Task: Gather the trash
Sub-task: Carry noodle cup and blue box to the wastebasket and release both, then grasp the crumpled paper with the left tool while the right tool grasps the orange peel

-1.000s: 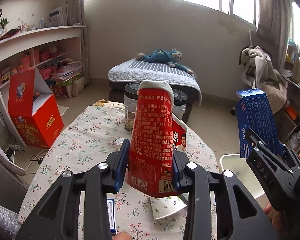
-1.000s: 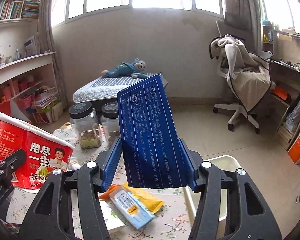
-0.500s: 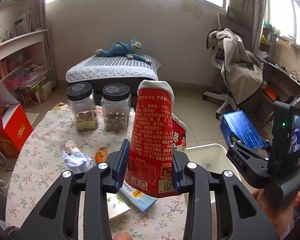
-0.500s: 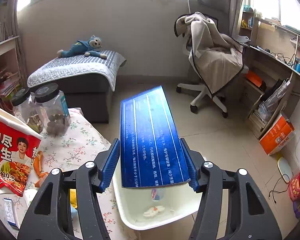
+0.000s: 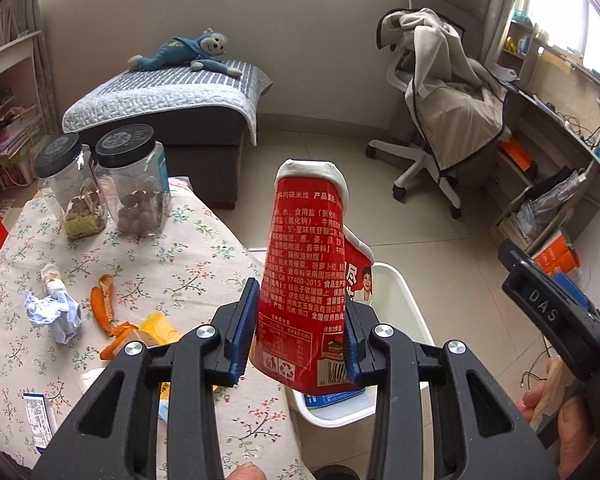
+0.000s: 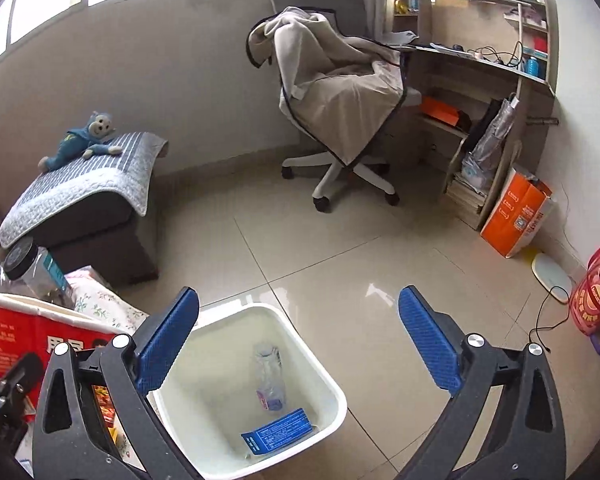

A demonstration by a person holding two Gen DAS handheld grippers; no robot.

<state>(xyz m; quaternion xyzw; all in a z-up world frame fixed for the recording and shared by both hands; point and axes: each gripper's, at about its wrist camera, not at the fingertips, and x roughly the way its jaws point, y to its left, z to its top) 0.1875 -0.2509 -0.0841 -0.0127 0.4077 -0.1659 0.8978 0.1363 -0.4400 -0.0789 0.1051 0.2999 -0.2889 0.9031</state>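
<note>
Floral-clothed table carries two jars, wrappers; floor bears bin.

- Left wrist camera: sits behind the left gripper, tilted down, looking across the edge of the floral table toward the far wall; the red noodle cup fills the centre, very near.
- Right wrist camera: behind the right gripper, pitched down, close above the white bin on the floor.
- Shared: bin, red noodle cup, office chair, daybed with the blue plush monkey, the jars.
</note>
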